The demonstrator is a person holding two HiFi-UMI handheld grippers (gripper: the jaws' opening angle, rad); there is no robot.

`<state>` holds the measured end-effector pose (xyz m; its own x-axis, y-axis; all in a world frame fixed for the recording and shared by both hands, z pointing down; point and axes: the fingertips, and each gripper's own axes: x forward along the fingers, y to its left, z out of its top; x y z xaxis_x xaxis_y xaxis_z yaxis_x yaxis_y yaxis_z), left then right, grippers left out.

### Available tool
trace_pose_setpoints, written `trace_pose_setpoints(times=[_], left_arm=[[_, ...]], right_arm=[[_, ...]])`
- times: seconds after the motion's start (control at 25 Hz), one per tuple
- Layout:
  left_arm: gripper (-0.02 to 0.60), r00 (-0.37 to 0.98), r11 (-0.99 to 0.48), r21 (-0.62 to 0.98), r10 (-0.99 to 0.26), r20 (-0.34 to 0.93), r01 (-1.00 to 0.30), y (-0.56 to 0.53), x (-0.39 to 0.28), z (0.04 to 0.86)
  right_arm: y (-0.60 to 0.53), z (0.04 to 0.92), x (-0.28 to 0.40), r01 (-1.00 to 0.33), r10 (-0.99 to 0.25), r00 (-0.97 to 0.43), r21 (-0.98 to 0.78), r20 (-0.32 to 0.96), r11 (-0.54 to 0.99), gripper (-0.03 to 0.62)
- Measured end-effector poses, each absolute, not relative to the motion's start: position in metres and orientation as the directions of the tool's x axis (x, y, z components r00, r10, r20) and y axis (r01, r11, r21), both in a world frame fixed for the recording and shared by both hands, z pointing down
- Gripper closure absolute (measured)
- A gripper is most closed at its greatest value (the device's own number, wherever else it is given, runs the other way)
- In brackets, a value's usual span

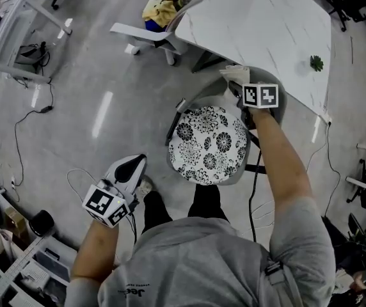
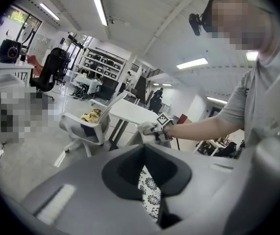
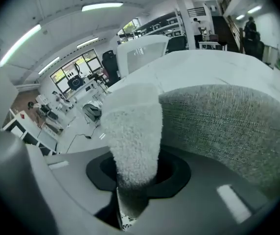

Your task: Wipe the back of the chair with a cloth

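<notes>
Left gripper [image 1: 134,165] hangs low beside the person's leg, jaws together on nothing. In the middle stands the chair [image 1: 210,144], floral seat up, close to the counter [image 1: 266,31]. Right gripper [image 1: 244,82] is clamped on the cloth [image 3: 132,136], which presses against the top edge of the grey chair back [image 3: 228,126]. The wiping step seems in hand; next, I judge, the cloth needs drawing along the back's curve with even pressure.

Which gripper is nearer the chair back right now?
Right. The right gripper, shut on the cloth, is at the top of the chair back. The left gripper hangs over the floor beside the floral seat, clear of the back.
</notes>
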<state>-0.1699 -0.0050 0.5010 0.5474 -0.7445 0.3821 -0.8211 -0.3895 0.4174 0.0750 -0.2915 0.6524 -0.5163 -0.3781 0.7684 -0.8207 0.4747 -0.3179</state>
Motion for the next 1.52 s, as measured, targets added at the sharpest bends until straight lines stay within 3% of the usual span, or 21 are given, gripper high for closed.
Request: trace_pose_setpoints(times=[0.32, 0.6, 1.04, 1.16, 1.28, 1.52], left_arm=[[0.525, 0.573, -0.404, 0.438, -0.725, 0.382, -0.803, -0.018, -0.15, 0.499], [0.525, 0.597, -0.427, 0.445, -0.708, 0.377, -0.787, -0.026, -0.134, 0.496], [0.525, 0.623, -0.461, 0.442, -0.694, 0.361, -0.77, -0.037, -0.115, 0.484], [0.525, 0.621, -0.461, 0.438, -0.698, 0.358, -0.771, -0.034, -0.117, 0.482], [0.525, 0.616, -0.453, 0.442, -0.702, 0.359, -0.774, -0.03, -0.119, 0.486], [0.525, 0.612, -0.44, 0.453, -0.7, 0.368, -0.776, -0.024, -0.124, 0.494]], right_arm=[[-0.3, 0.657, 0.101, -0.832, -0.403, -0.555, -0.483, 0.727, 0.274, 0.497], [-0.297, 0.648, 0.185, -0.828, -0.495, -0.508, -0.557, 0.705, 0.058, 0.497], [-0.257, 0.636, 0.283, -0.843, -0.533, -0.427, -0.535, 0.73, -0.056, 0.499], [-0.256, 0.631, 0.27, -0.87, -0.523, -0.43, -0.492, 0.736, 0.023, 0.499], [-0.252, 0.629, 0.224, -0.881, -0.469, -0.473, -0.419, 0.746, 0.222, 0.499], [-0.245, 0.649, 0.094, -0.743, -0.288, -0.584, -0.357, 0.759, 0.566, 0.499]])
